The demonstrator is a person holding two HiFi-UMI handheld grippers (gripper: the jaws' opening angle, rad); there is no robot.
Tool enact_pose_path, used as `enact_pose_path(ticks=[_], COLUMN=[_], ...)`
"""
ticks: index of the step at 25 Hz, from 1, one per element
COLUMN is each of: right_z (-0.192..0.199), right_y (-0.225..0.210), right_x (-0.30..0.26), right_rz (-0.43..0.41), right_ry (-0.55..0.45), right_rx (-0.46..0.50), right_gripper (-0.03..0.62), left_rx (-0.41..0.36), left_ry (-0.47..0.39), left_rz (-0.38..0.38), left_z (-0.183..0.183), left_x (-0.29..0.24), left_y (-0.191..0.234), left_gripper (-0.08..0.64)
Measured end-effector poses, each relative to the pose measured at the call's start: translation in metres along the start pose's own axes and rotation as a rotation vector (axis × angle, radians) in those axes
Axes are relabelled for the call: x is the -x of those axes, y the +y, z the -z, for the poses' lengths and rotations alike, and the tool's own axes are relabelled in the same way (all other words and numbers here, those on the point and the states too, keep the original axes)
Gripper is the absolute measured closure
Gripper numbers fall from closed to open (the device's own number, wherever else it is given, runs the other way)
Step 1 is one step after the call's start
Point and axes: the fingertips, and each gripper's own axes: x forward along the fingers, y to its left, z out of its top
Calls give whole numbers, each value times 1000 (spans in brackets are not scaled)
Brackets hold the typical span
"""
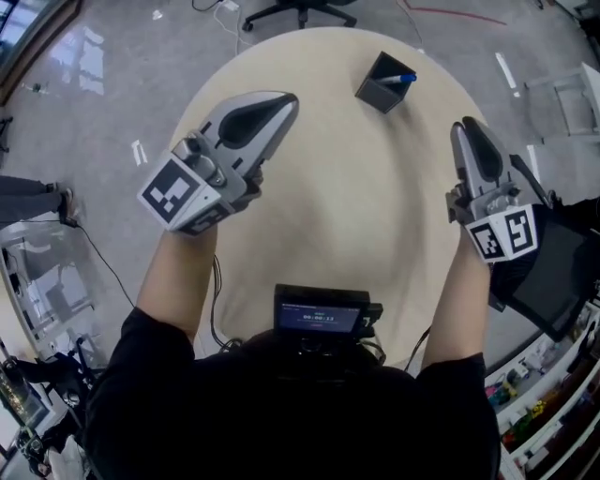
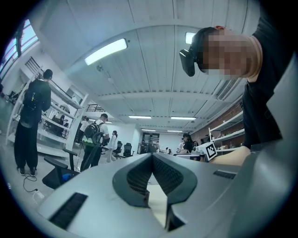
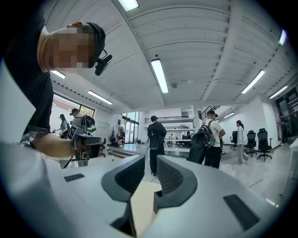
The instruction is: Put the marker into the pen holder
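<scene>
A black square pen holder (image 1: 379, 86) stands at the far right of the round pale table (image 1: 347, 187), with a blue-capped marker (image 1: 402, 78) sticking out of it. My left gripper (image 1: 289, 99) lies over the table's left side, well left of the holder; its jaws point upward and meet at the tips (image 2: 152, 155) with nothing between them. My right gripper (image 1: 464, 127) is at the table's right edge, nearer me than the holder. Its jaws (image 3: 150, 160) also tilt up toward the room, stand a narrow gap apart and hold nothing.
A small device with a lit screen (image 1: 321, 317) sits at my chest by the near table edge. An office chair base (image 1: 300, 11) stands beyond the table. A dark object (image 1: 553, 281) lies right of the table. Several people (image 3: 157, 139) stand in the room.
</scene>
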Motion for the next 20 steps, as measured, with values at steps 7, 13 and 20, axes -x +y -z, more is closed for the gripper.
enact_pose_path(ticks=[7, 13, 20], right_z=[-30, -66, -108], right_y=[53, 101, 170], right_x=[26, 60, 117], right_rz=[-21, -12, -8], right_ry=[11, 10, 6], right_rx=[9, -3, -1], right_gripper=[512, 588, 588], left_rx=[-10, -17, -5], left_ry=[-25, -45, -22], left_rz=[-21, -20, -5], left_z=[-36, -78, -105], left_x=[54, 107, 175], left_y=[-27, -56, -109], left_gripper=[563, 563, 563])
